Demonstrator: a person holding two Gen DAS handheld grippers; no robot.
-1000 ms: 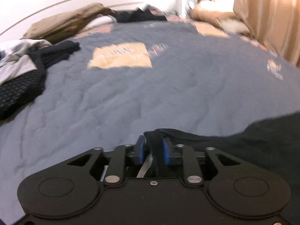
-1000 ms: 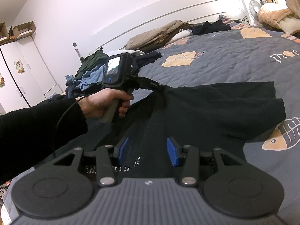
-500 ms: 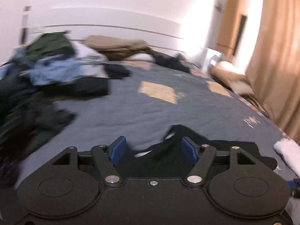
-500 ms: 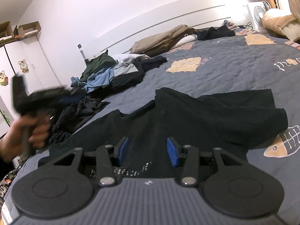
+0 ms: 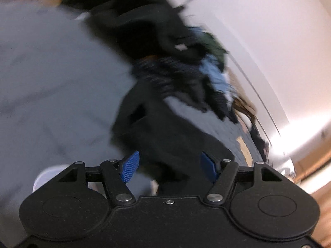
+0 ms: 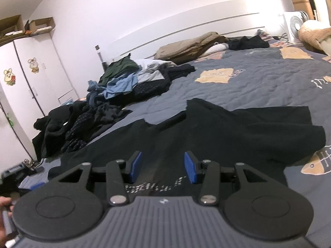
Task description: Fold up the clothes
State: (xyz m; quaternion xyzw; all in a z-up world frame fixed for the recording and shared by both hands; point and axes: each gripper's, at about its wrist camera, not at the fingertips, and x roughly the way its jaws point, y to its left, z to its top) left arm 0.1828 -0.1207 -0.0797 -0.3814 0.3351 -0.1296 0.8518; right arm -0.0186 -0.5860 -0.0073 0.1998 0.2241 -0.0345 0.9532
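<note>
A black T-shirt (image 6: 227, 128) lies spread on the grey quilted bed (image 6: 258, 76), one part laid over the rest with a raised corner at the far side. My right gripper (image 6: 163, 166) hovers over its near edge, open, its blue pads (image 6: 135, 166) apart with only the cloth below. The left wrist view is blurred and rolled sideways. There my left gripper (image 5: 169, 168) stands open with nothing pinched, and dark cloth (image 5: 165, 134) lies ahead of it. A person's hand (image 6: 3, 203) shows at the lower left edge of the right wrist view.
A heap of unfolded clothes (image 6: 124, 82) runs along the bed's left side, with more dark garments (image 6: 68, 124) nearer. Beige folded cloth (image 6: 192, 45) and a black garment (image 6: 248, 42) lie by the headboard. A white fan (image 6: 293, 24) and a wardrobe (image 6: 31, 78) stand beyond the bed.
My left gripper let go of the black shirt's edge, opened, swung away to the left and rolled over. The shirt part it carried now rests on the bed. My right gripper barely moved.
</note>
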